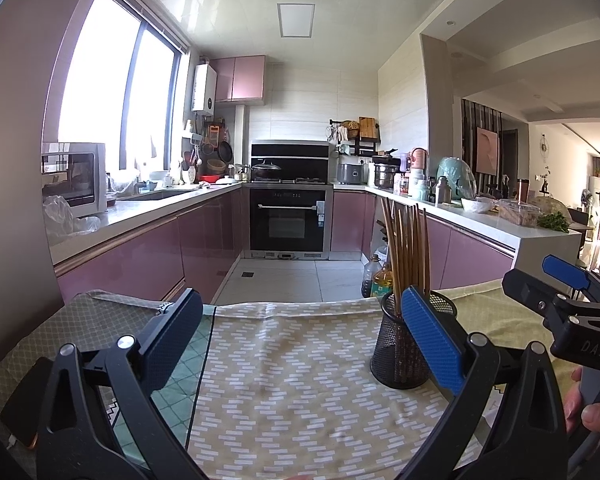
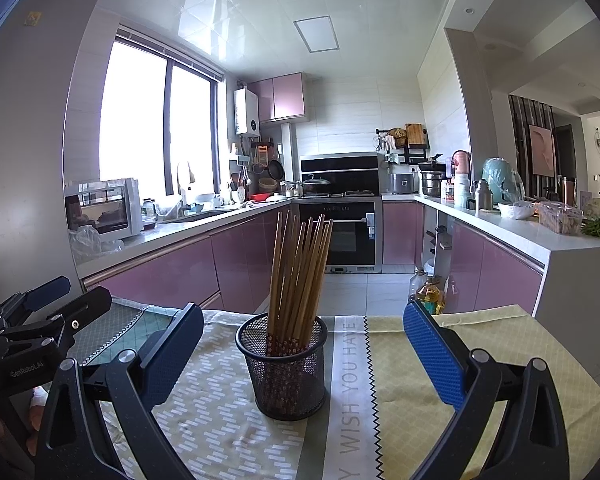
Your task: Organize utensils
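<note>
i see my left hand-held gripper (image 1: 302,340) spread wide over the patterned cloth (image 1: 292,360) on the counter with nothing between its fingers, and the black mesh holder (image 1: 404,344) stands upright just off its right finger, packed with wooden chopsticks (image 1: 406,248) that lean slightly apart at the top. my right hand-held gripper (image 2: 303,354) is just as wide open and holds nothing, with the mesh holder (image 2: 284,364) and its chopsticks (image 2: 300,272) sitting on the cloth (image 2: 412,360) between and just beyond its fingertips, touching neither finger.
</note>
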Demonstrator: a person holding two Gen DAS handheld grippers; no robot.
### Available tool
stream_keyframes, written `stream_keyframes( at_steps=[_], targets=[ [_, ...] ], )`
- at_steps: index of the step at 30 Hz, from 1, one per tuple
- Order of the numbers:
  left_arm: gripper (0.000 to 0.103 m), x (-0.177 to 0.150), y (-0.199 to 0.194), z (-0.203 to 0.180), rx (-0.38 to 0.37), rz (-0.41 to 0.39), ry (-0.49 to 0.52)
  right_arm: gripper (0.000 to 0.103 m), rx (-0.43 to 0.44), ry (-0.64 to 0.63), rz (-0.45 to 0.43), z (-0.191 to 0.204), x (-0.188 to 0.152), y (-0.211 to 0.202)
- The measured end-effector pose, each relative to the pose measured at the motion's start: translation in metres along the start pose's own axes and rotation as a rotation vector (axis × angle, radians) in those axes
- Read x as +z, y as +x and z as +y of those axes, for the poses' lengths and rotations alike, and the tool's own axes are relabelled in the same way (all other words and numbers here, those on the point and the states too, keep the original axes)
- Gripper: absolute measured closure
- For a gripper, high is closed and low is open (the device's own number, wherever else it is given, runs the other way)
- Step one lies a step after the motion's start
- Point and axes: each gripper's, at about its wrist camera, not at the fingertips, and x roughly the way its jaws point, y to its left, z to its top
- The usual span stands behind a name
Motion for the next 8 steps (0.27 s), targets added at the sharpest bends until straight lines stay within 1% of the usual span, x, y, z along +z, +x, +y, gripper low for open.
stream_keyframes(
  at_steps=[3, 5, 7, 8],
  targets=[
    [0.005, -0.004, 0.008, 0.003, 0.007, 0.052, -0.002, 0.006, -0.018, -0.011, 0.018, -0.007, -0.002, 0.001],
    [0.005, -0.008, 0.015, 0.009, 0.023, 0.096, 0.003, 0.006, -0.043, -0.014, 0.061, -0.019, -0.006, 0.006],
    [0.005, -0.015, 0.025, 0.016, 0.048, 0.153, 0.007, 0.006, -0.089, 0.0, 0.146, -0.041, -0.014, 0.017],
    [0.005, -0.018, 0.031, 0.02, 0.057, 0.187, 0.009, 0.006, -0.122, 0.005, 0.208, -0.053, -0.018, 0.025]
  ],
)
